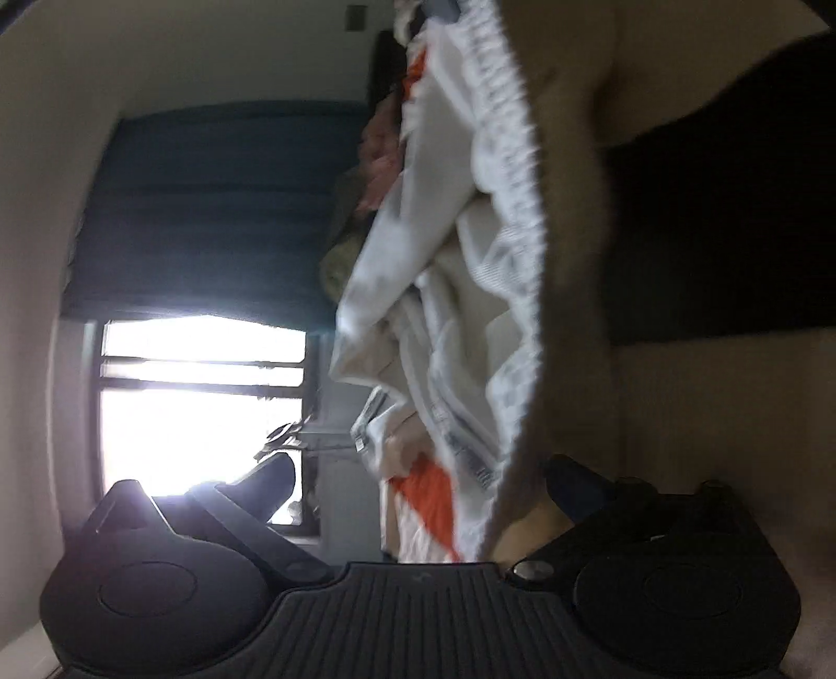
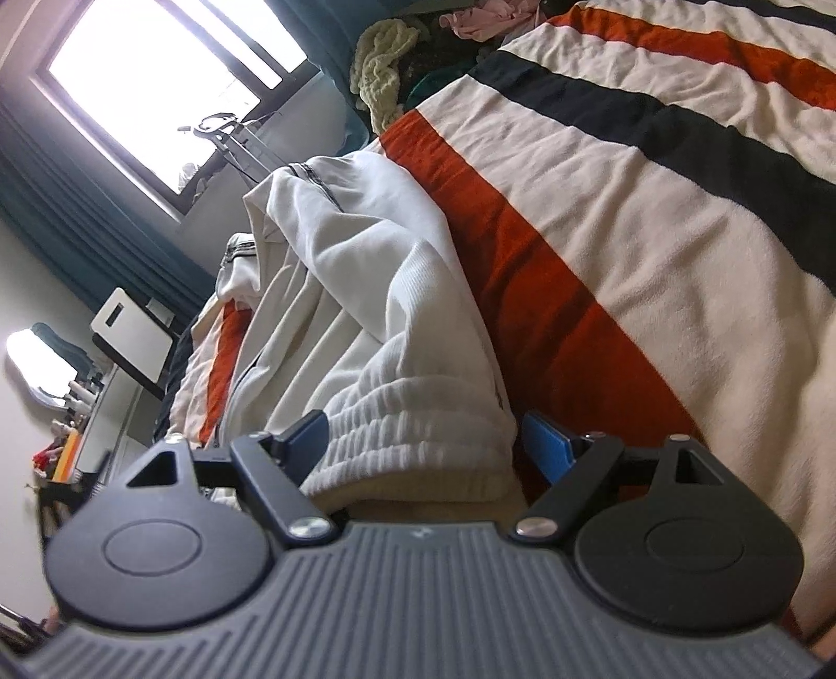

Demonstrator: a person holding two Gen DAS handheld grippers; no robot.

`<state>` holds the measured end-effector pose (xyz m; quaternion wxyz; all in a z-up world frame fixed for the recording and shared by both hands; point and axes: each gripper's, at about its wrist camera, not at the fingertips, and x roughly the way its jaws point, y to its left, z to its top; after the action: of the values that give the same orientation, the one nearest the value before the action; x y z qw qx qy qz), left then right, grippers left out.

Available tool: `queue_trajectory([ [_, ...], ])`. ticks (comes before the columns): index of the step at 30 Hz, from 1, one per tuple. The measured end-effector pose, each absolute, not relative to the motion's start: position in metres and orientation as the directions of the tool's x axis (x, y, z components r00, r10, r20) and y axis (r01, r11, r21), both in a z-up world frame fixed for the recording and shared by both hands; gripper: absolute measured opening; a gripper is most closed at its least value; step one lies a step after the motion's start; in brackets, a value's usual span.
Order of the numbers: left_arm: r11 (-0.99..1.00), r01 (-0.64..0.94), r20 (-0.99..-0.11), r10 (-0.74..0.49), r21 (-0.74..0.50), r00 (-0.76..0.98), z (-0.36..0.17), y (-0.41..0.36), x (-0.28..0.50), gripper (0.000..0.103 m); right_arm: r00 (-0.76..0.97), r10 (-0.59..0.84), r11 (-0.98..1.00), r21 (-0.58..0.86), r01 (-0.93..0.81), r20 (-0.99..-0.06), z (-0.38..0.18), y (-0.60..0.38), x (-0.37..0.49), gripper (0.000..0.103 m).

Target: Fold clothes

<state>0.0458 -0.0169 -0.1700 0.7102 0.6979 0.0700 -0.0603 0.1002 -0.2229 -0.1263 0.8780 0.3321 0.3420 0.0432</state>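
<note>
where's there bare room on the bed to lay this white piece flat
Free: the striped blanket right of the white garment, across its orange and black bands. Crowded: the far end, where a yellow-green knit and pink clothing pile up, and the window side, beyond the garment.

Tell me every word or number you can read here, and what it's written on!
None can be read.
White ribbed-hem garment: no print shows in the right wrist view; in the left wrist view a tag-like patch with dark marks is too blurred to read.
Orange, black and cream striped blanket: stripes only, no letters.
White board with a slot by the wall: no writing shows.
</note>
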Motion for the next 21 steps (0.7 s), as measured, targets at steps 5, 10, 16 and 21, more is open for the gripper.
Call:
queue_trajectory([
  [5, 0.301, 0.246, -0.253, -0.017, 0.921, 0.967, -0.13, -0.017, 0.049, 0.103, 0.767, 0.291, 0.774, 0.612, 0.163, -0.572, -0.127, -0.225, 0.1, 0.084],
  [10, 0.653, 0.318, -0.367, -0.065, 0.687, 0.928, -0.076, 0.004, 0.06, 0.103, 0.796, 0.312, 0.748, 0.651, 0.131, -0.519, -0.122, -0.23, 0.096, 0.084],
  [16, 0.952, 0.287, -0.498, -0.199, 0.105, 0.844, -0.028, 0.084, 0.091, 0.103, 0.817, 0.3, 0.747, 0.653, 0.12, -0.493, -0.118, -0.232, 0.109, 0.067],
  [21, 0.957, 0.076, -0.688, -0.256, -0.281, 0.68, -0.042, 0.142, 0.141, 0.102, 0.789, 0.274, 0.76, 0.626, 0.173, -0.551, -0.13, -0.232, 0.128, 0.067],
])
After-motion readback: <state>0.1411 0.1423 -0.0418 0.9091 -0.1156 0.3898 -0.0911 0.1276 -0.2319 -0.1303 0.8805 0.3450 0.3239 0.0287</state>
